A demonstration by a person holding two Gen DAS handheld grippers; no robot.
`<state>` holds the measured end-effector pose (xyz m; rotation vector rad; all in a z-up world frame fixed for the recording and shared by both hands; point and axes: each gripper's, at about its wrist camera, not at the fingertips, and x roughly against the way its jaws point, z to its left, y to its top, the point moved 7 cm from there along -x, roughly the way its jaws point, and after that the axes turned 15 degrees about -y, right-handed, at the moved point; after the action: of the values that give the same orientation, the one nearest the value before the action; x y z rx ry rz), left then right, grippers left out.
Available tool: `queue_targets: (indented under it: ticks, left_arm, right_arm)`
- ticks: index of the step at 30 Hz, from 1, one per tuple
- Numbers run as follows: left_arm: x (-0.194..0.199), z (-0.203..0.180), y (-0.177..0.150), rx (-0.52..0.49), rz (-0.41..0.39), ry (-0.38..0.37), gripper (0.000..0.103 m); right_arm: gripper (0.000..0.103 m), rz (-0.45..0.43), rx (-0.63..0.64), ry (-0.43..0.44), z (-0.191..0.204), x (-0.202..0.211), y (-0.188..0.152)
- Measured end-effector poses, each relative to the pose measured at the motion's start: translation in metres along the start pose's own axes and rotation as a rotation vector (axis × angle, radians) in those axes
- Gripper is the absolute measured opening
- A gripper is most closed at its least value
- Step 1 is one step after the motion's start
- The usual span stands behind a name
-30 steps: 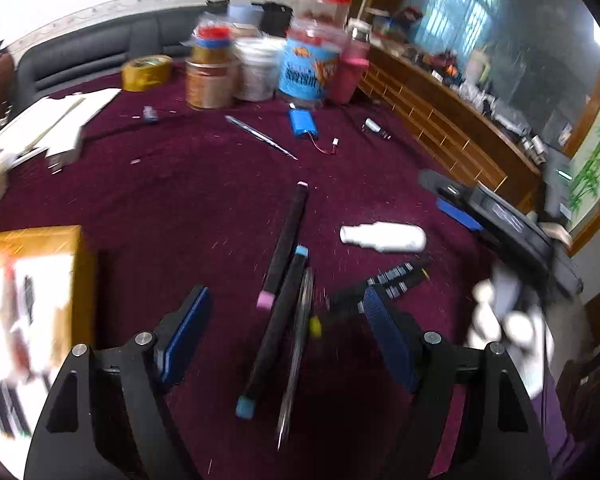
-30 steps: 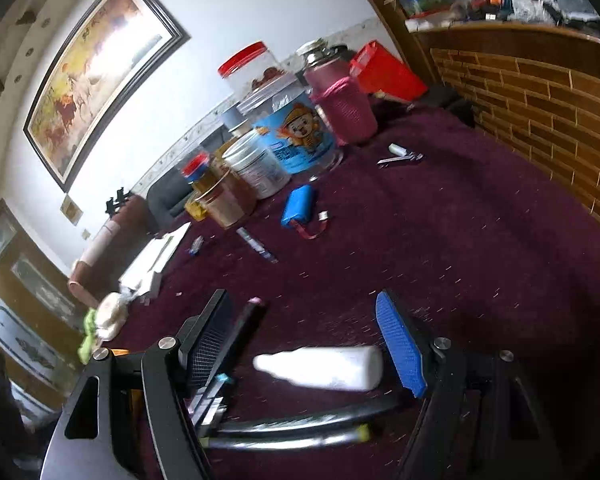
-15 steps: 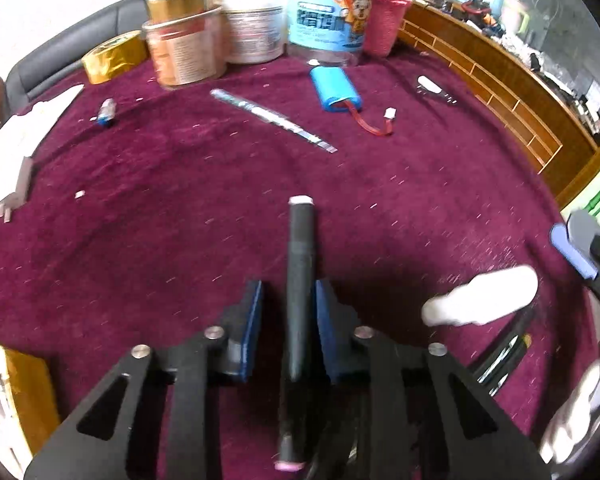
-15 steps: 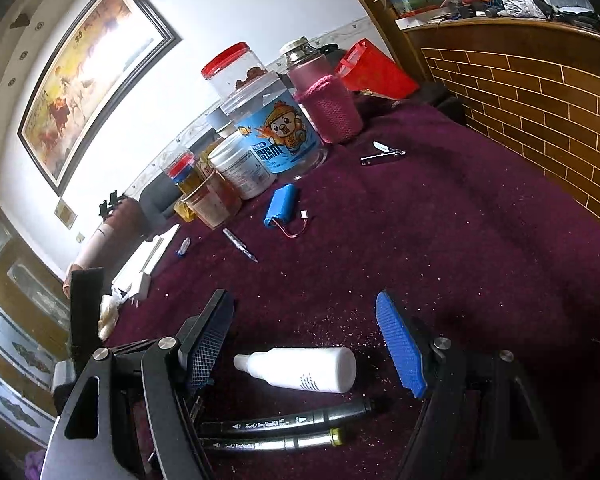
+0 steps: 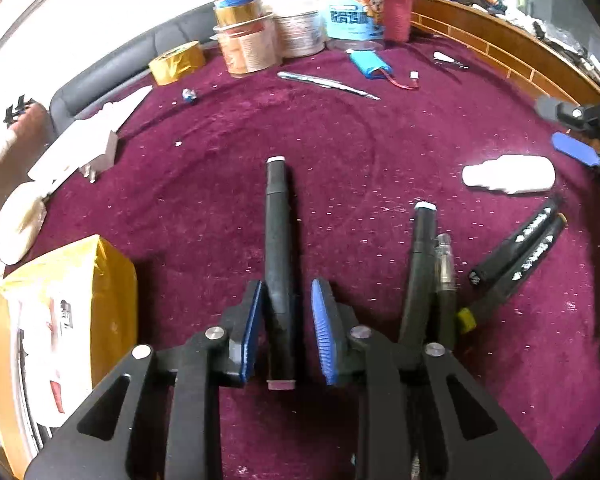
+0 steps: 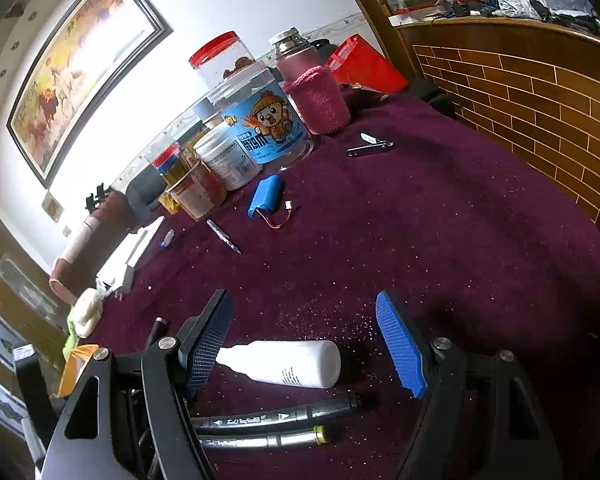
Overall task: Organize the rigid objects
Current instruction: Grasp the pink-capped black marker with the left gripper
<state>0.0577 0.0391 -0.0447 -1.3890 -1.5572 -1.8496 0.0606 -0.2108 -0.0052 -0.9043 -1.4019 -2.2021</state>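
Where tubs crowd, a red-lidded jar [image 6: 228, 62] (brown contents) stands.

Left view: sits on the left gripper [image 5: 286, 312], looks steeply down along its fingers at the worktop [image 5: 340, 140], close above the cloth, jars [image 5: 248, 48] at the far edge.
Right view: sits on the right gripper [image 6: 304, 340], angled less steeply, low and close to the worktop [image 6: 440, 220], facing the jars [image 6: 260, 120], a wall and a painting [image 6: 84, 84].
Shared: white bottle [image 5: 508, 176] [image 6: 288, 364], two markers [image 5: 516, 260] [image 6: 268, 418], blue battery [image 5: 370, 64] [image 6: 265, 196], the jars.
Cross-sight: the right gripper's blue pad [image 5: 574, 150] shows at the left view's right edge.
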Motion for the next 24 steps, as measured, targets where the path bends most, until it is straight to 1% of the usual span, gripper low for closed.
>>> queue_targets:
  ticks: [2, 6, 8, 11, 15, 18, 20, 24]
  left_arm:
    - [0.004, 0.002, 0.001, 0.061, -0.009, -0.098, 0.013]
    - [0.032, 0.004, -0.003, 0.111, -0.086, -0.147, 0.012]
    - [0.050, 0.004, -0.009, 0.144, -0.123, -0.192, 0.012]
    - [0.069, 0.000, -0.025, 0.185, -0.154, -0.251, 0.012]
    - [0.085, -0.004, -0.052, 0.229, -0.175, -0.307, 0.012]
    - [0.089, -0.008, -0.070, 0.245, -0.168, -0.313, 0.013]
    - [0.084, -0.014, -0.082, 0.238, -0.148, -0.304, 0.013]
    - [0.071, -0.016, -0.086, 0.253, -0.118, -0.307, 0.013]
  right_arm:
    - [0.069, -0.001, 0.009, -0.013, 0.000, -0.001, -0.001]
    - [0.069, 0.001, 0.011, -0.031, -0.003, -0.004, -0.002]
    - [0.069, 0.000, 0.015, -0.039, -0.003, -0.005, -0.002]
    - [0.069, 0.004, 0.029, -0.057, -0.002, -0.008, -0.004]
    - [0.069, 0.002, 0.042, -0.077, -0.002, -0.008, -0.006]
    - [0.069, -0.003, 0.040, -0.079, -0.003, -0.006, -0.007]
    - [0.069, 0.000, 0.040, -0.079, -0.004, -0.007, -0.008]
    - [0.069, 0.009, 0.053, -0.092, -0.003, -0.008, -0.012]
